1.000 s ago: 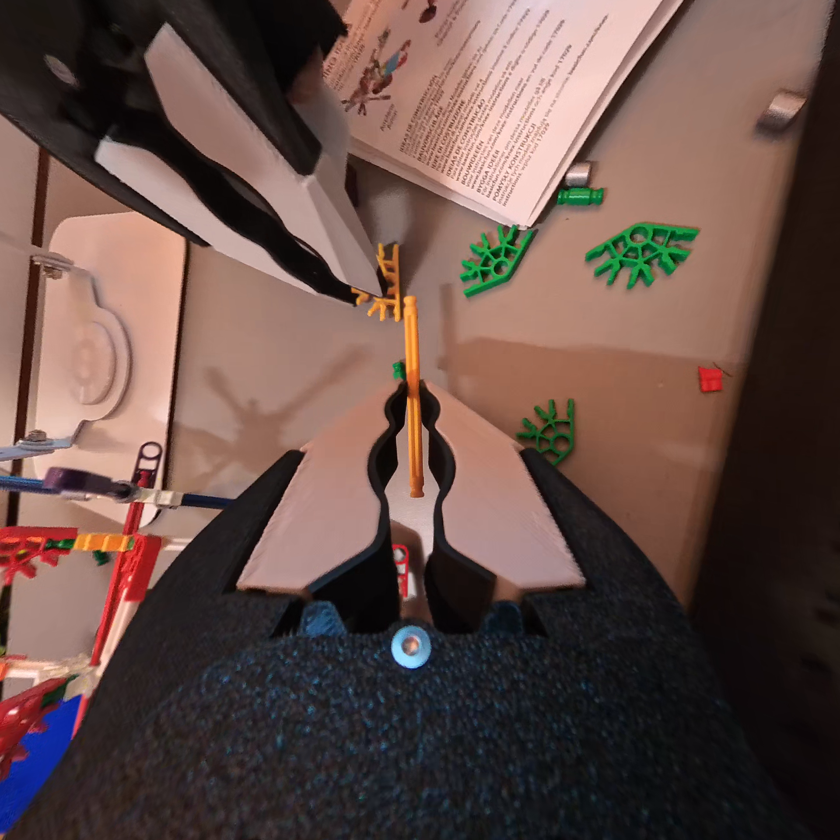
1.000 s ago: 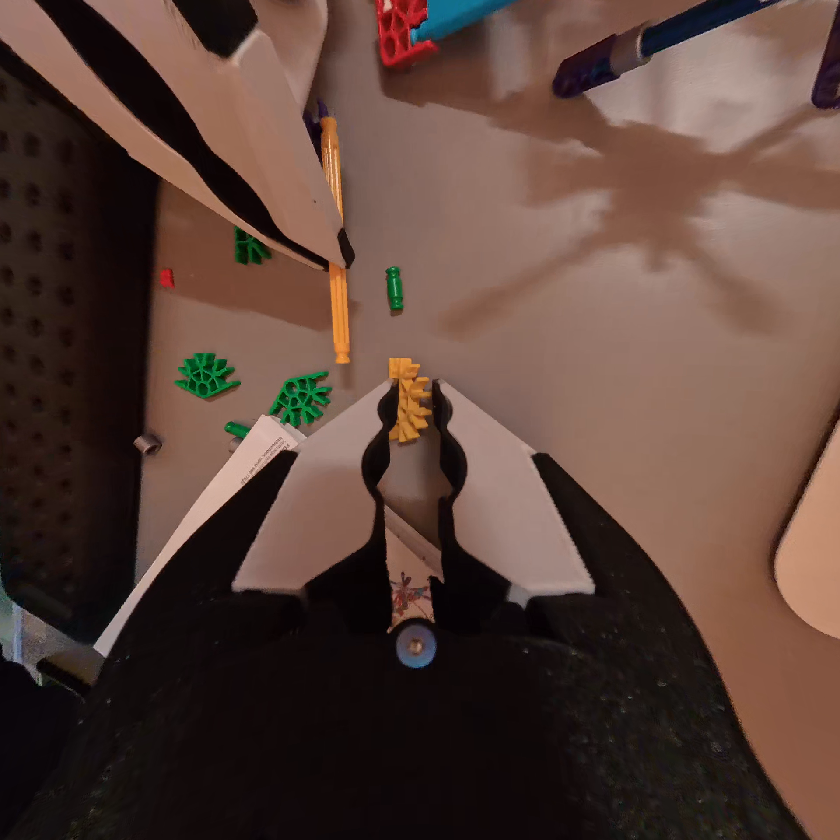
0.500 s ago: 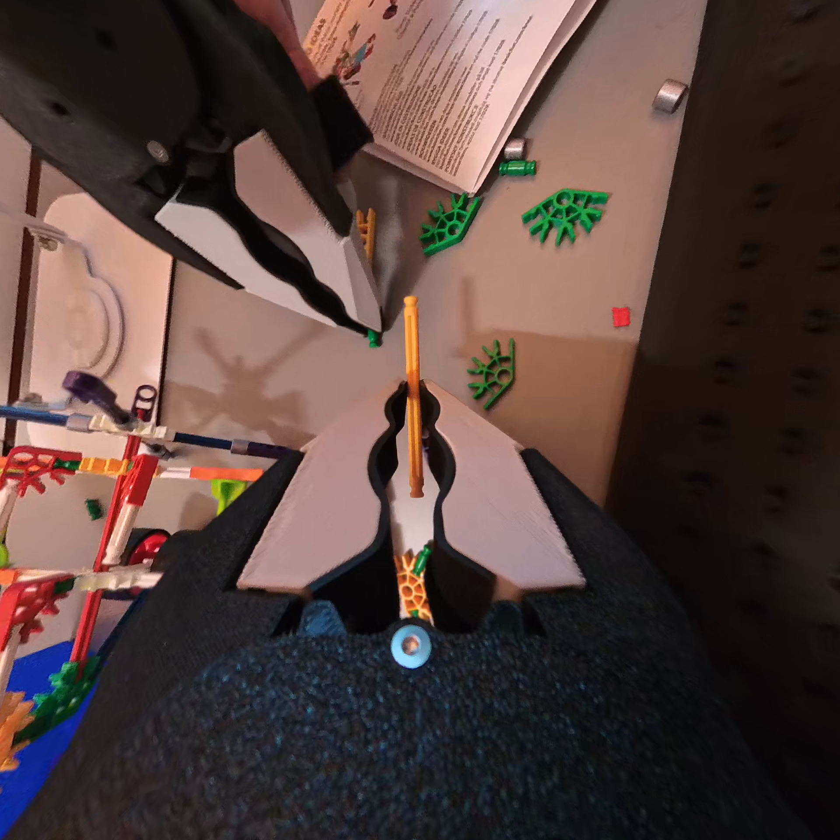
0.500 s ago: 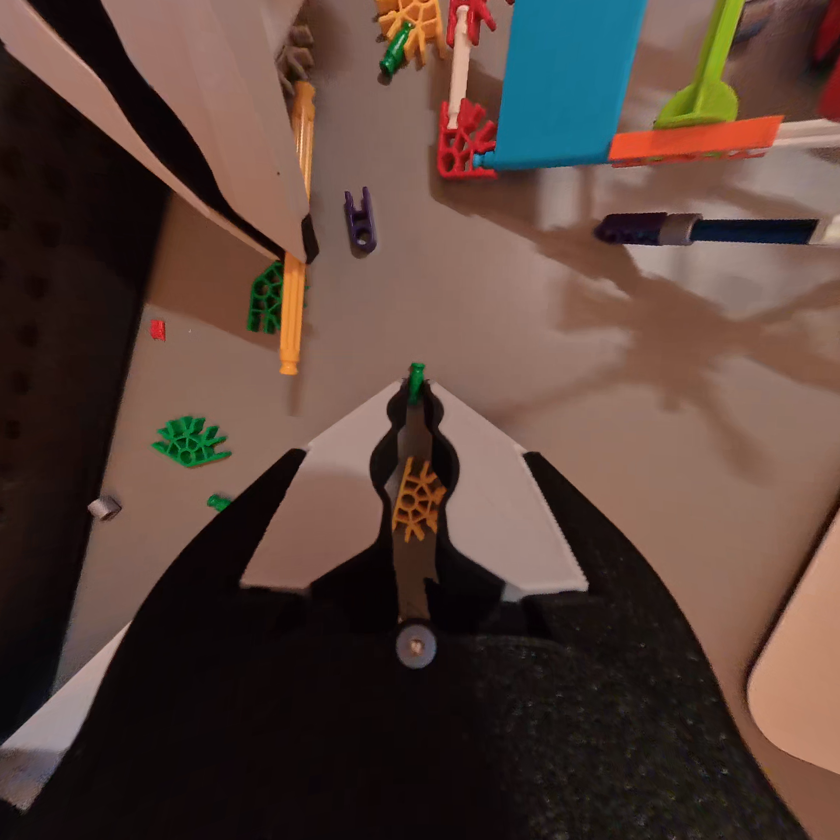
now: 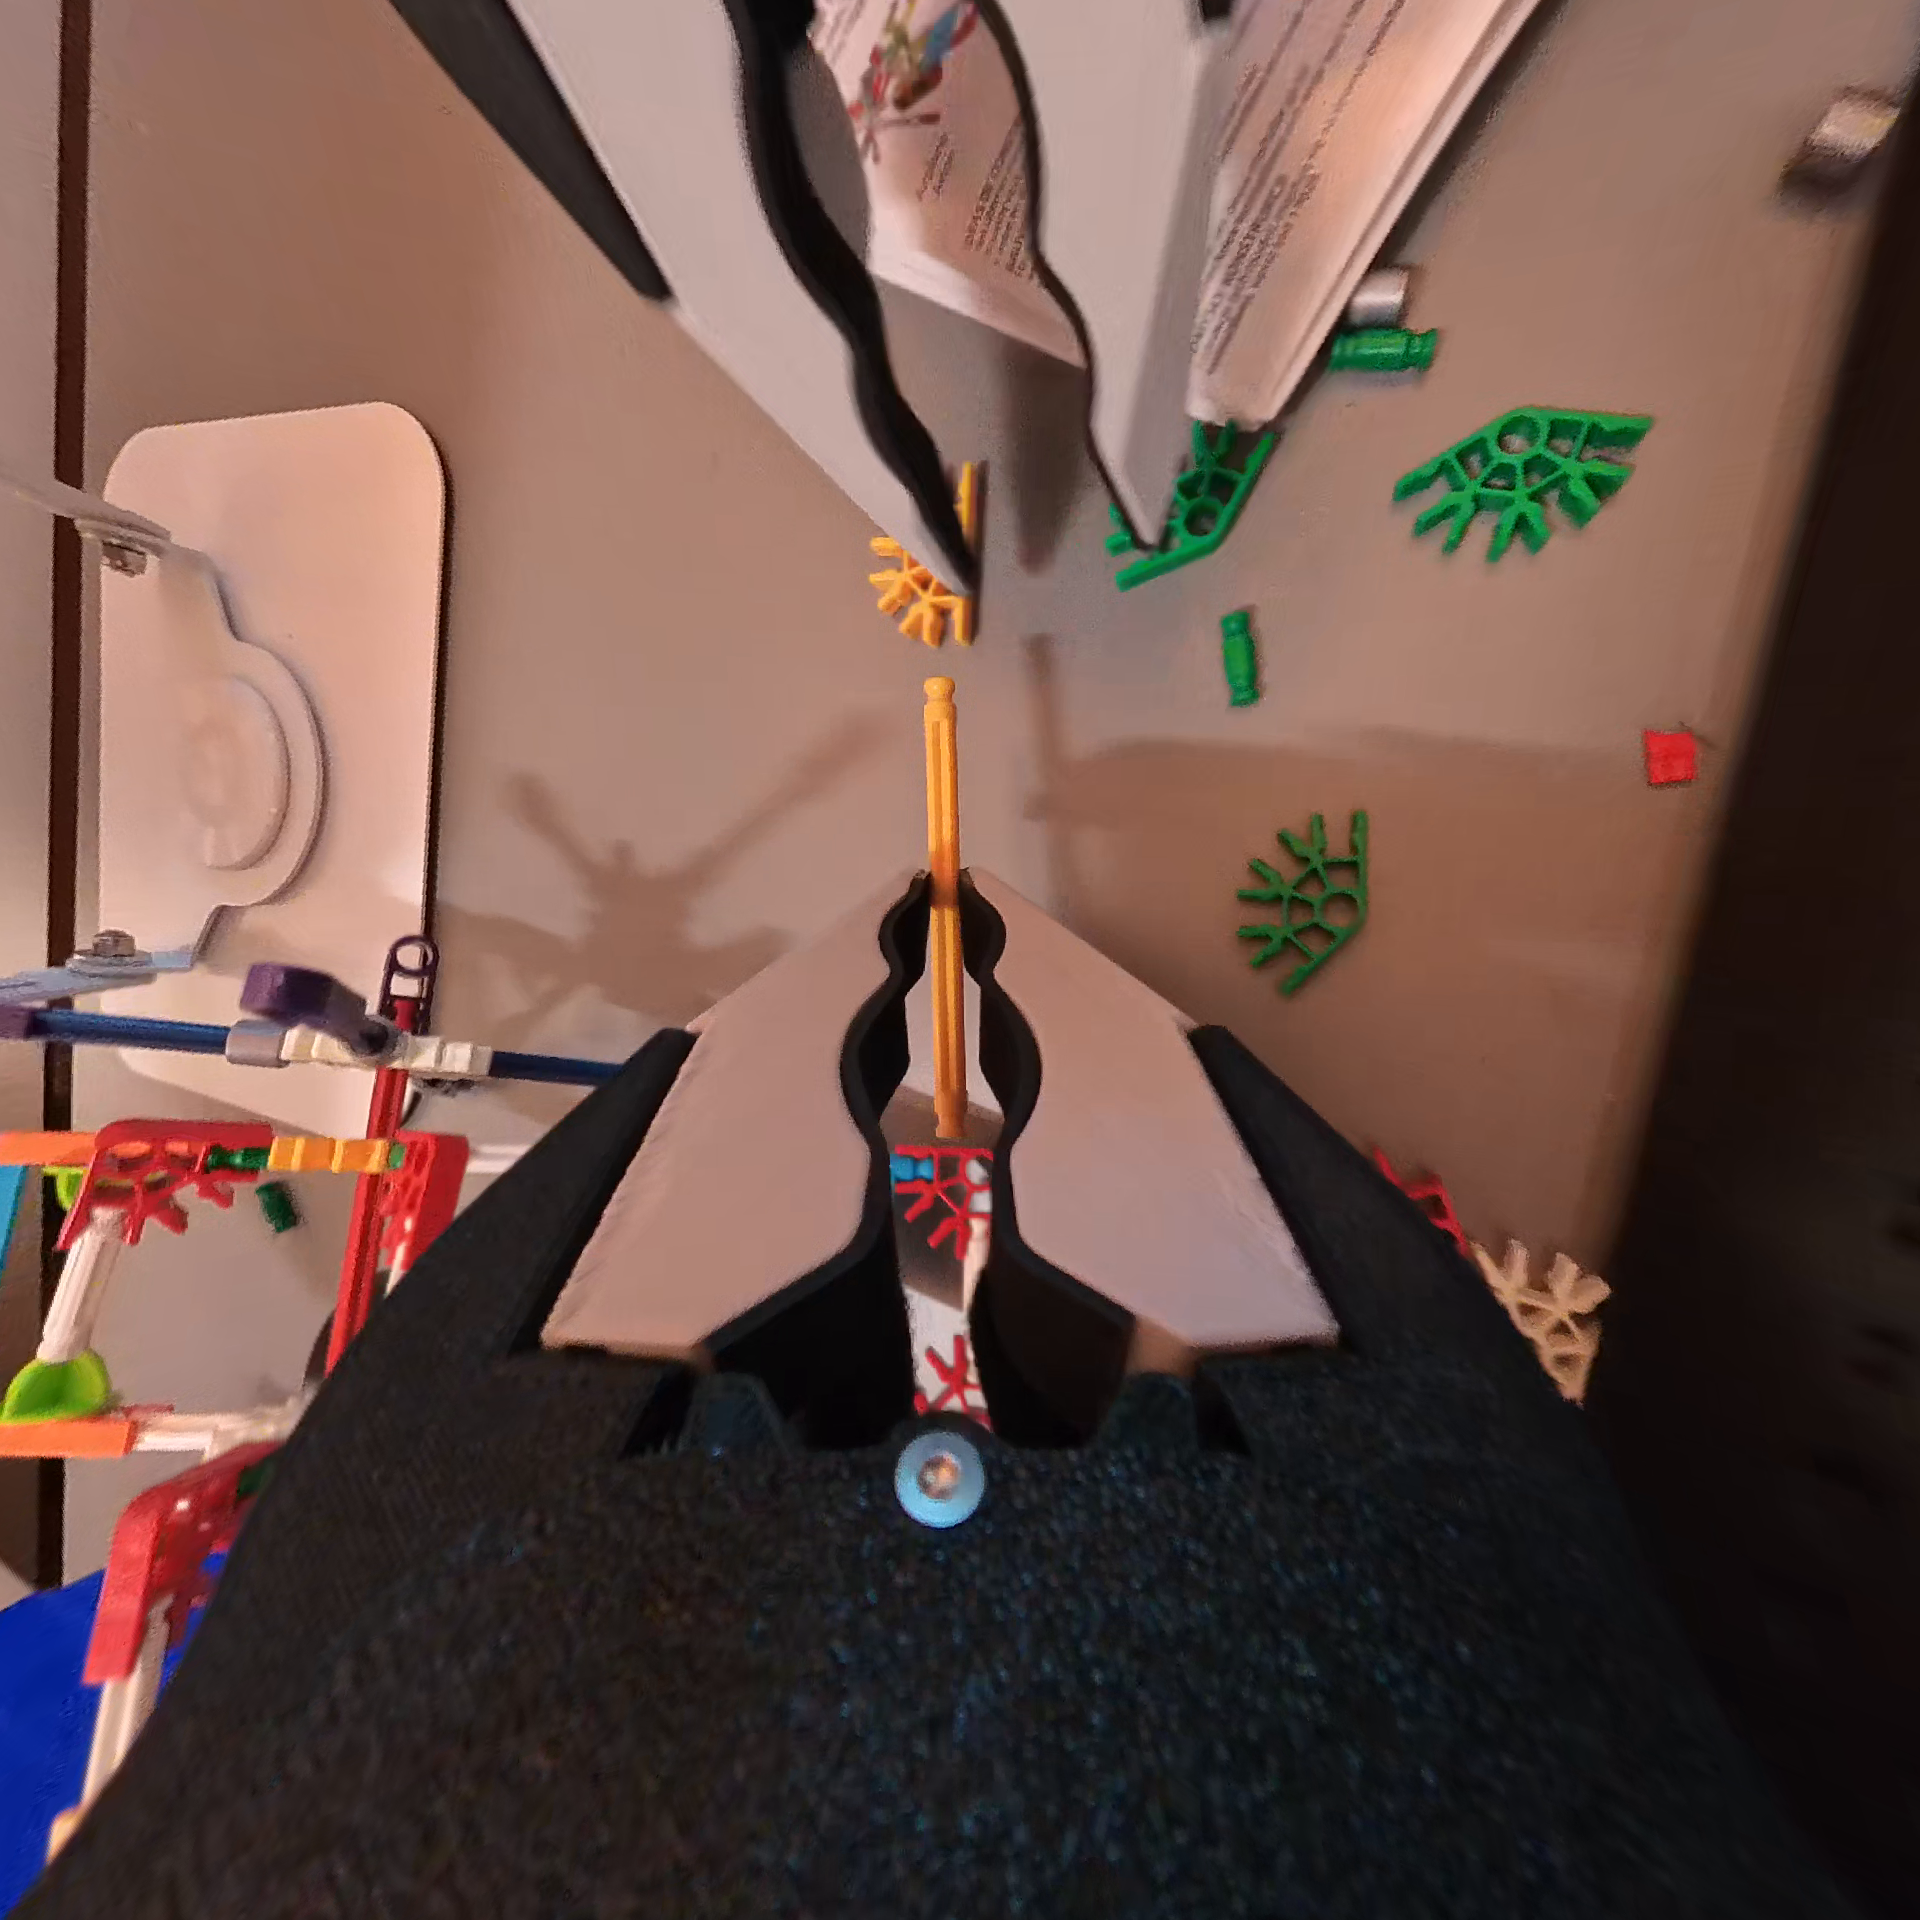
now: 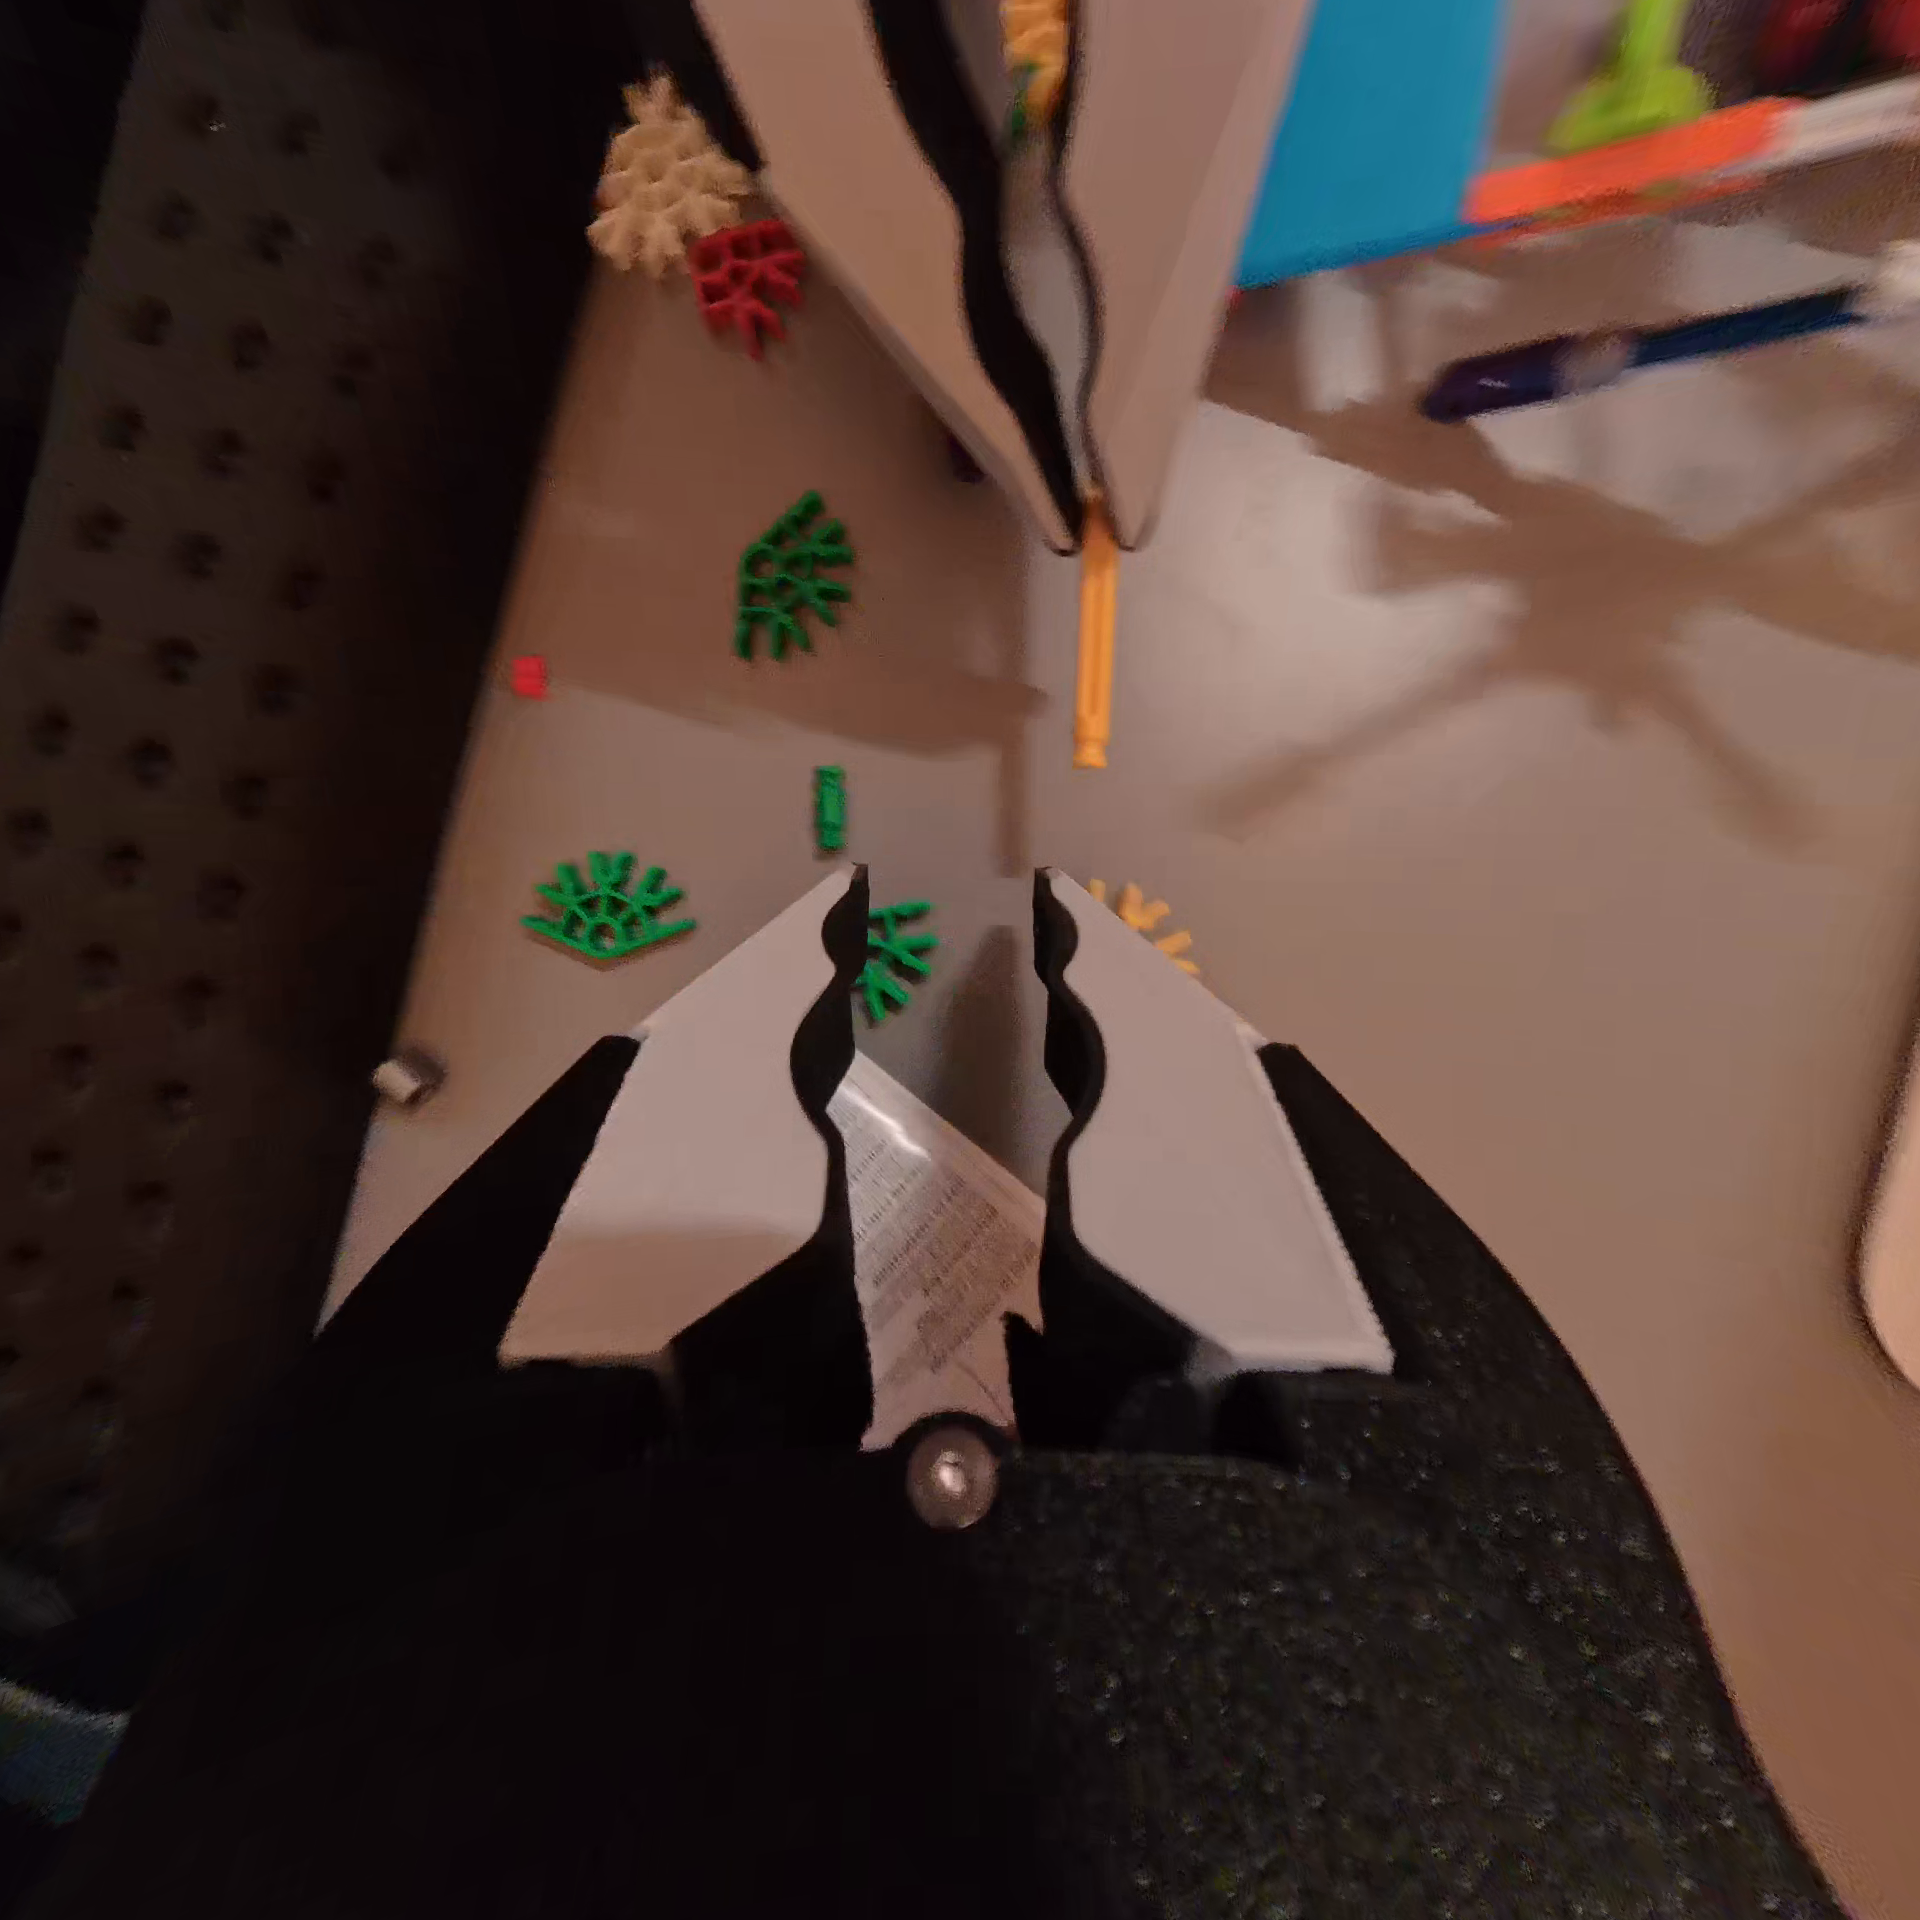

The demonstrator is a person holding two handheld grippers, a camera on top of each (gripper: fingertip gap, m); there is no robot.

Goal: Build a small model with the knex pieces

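My left gripper [image 5: 943, 878] is shut on a thin yellow rod [image 5: 943, 790] that sticks out past its tips. It also shows at the top of the right wrist view [image 6: 1086, 520], with the rod [image 6: 1096, 644] pointing at me. My right gripper [image 6: 951, 878] is open and empty, facing the left one across the tan table [image 6: 1455, 1039]. In the left wrist view it [image 5: 1049, 561] hangs from the top. A yellow connector [image 5: 920, 597] lies on the table at one of its fingertips, half hidden in the right wrist view [image 6: 1148, 920].
Green connectors [image 5: 1522, 478] [image 5: 1309, 904] [image 6: 608, 904], a short green rod [image 6: 829, 808], a small red piece [image 5: 1671, 755], and red [image 6: 748, 275] and beige [image 6: 660, 192] connectors lie scattered. A booklet [image 5: 1278, 208] lies under my right gripper. A built model [image 5: 156, 1174] and a white plate [image 5: 281, 675] stand at the left. Spacing between my two grippers at the tips: around 6 cm. About 10 cm separates my right fingertips from the small red piece [image 5: 1671, 755]. The right camera catches it too, in the right wrist view [image 6: 520, 677].
My right gripper was shut on the yellow connector a second ago; it is now open and the connector lies on the table. The left gripper still holds the rod.
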